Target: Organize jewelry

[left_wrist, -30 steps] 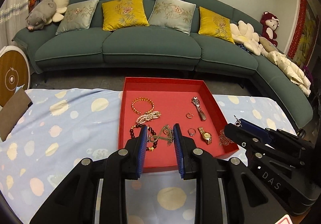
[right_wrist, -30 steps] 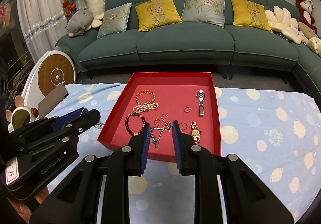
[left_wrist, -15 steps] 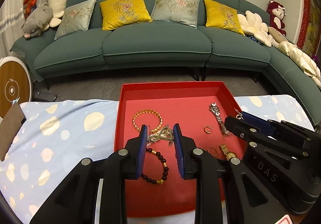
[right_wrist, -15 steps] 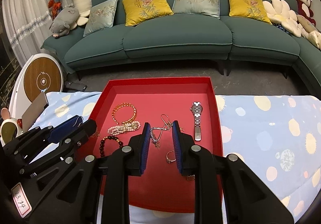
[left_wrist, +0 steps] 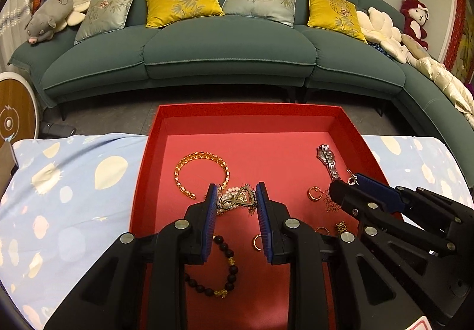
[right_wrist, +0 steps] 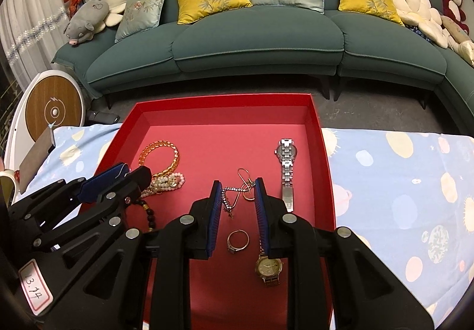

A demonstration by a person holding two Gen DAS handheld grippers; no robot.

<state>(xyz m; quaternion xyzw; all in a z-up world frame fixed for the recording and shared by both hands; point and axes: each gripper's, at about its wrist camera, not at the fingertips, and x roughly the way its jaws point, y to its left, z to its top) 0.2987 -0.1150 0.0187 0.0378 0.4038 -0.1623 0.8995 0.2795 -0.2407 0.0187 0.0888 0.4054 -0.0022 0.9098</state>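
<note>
A red tray (left_wrist: 248, 109) (right_wrist: 225, 99) lies on the table and holds loose jewelry. My left gripper (left_wrist: 236, 187) hangs low over its middle, shut on a bronze infinity-shaped pendant (left_wrist: 237, 201). Under and around it lie a gold chain bracelet (left_wrist: 201, 174), a dark bead bracelet (left_wrist: 225, 267) and a silver watch (left_wrist: 327, 159). My right gripper (right_wrist: 237, 182) hovers beside it to the right, shut on a sparkly chain earring (right_wrist: 227, 198) with a wire hook. Below it sit a ring (right_wrist: 238, 241) and a gold watch (right_wrist: 268, 267).
A pale blue spotted cloth (right_wrist: 400, 182) covers the table on both sides of the tray. Behind it runs a long green sofa (left_wrist: 225, 46) with cushions and plush toys. A round wood-faced device (right_wrist: 53, 111) stands at the far left.
Both grippers have moved forward and down, from the tray's near edge to over its middle. Each keeps its piece between the pads.
</note>
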